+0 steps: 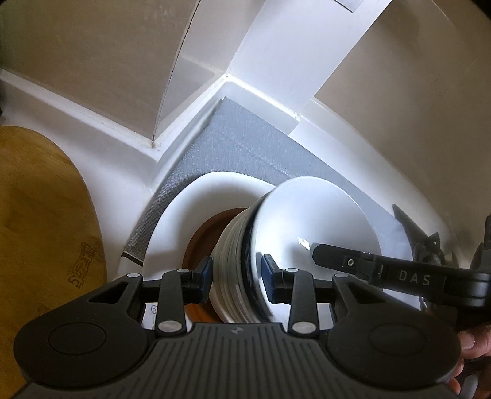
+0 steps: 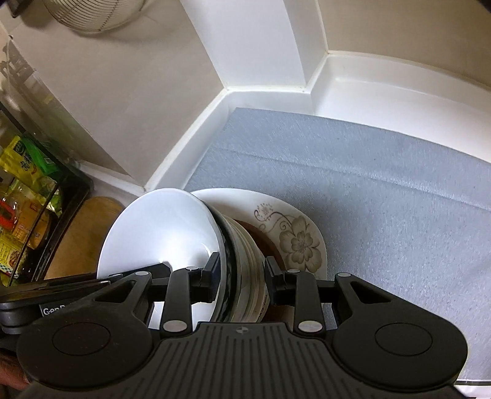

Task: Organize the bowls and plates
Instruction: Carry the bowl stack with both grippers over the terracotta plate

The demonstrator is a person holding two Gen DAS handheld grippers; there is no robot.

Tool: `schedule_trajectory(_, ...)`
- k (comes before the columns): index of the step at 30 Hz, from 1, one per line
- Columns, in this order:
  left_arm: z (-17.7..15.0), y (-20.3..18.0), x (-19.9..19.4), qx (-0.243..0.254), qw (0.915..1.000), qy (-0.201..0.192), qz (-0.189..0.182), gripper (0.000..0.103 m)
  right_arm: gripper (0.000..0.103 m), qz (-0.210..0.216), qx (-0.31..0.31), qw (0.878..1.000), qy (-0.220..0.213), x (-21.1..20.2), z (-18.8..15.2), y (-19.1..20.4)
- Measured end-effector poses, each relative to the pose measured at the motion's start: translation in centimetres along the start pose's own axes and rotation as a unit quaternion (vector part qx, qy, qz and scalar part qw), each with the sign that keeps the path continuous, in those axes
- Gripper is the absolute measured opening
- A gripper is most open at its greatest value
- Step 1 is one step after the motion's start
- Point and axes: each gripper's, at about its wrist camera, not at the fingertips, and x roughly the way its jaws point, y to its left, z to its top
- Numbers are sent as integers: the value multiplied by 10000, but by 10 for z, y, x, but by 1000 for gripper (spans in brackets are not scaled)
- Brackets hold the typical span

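A stack of bowls (image 1: pixel 236 245) stands edge-on between my grippers: a white bowl (image 1: pixel 313 214) on top, a dark-rimmed one under it, then several pale ones. My left gripper (image 1: pixel 236 276) is shut on the stack's rim, a blue pad on each side. My right gripper (image 2: pixel 242 276) is shut on the opposite rim of the stack (image 2: pixel 239 245), and one of its fingers (image 1: pixel 343 261) reaches over the white bowl. Beneath the stack are a brown plate (image 1: pixel 202 239) and a wide white plate with a flower print (image 2: pixel 294 239). Whether those rest on the grey mat is unclear.
A grey mat (image 2: pixel 383 190) covers the white counter up to its corner wall (image 2: pixel 260 89). A wooden board (image 1: pixel 40 230) lies to the left. A black rack with food packets (image 2: pixel 27 190) and a wire strainer (image 2: pixel 92 15) stand beyond it. A thumb (image 1: pixel 472 340) shows at the right edge.
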Motion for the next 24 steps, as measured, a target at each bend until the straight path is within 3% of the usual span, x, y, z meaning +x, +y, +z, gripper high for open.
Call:
schedule_trajectory(10,-2,6,-5,-10,10000,-56,63,37,32,-80,2,10000,5,8,-4,4)
schedule_trajectory(13,-2,4,-12,21,9997,-183,171,45,33,-79,-50,10000,-33,9,-4,4)
schedule_trajectory(15,-2,5,-19,-25,9992,-329,231,55,35,-80,-110,9999,-32,9,-5,6)
schedule_trajectory(24,-23,7,-63,-112,9924,-1176,340,57,41,-16,-263,9993,-268,-14,-7,1)
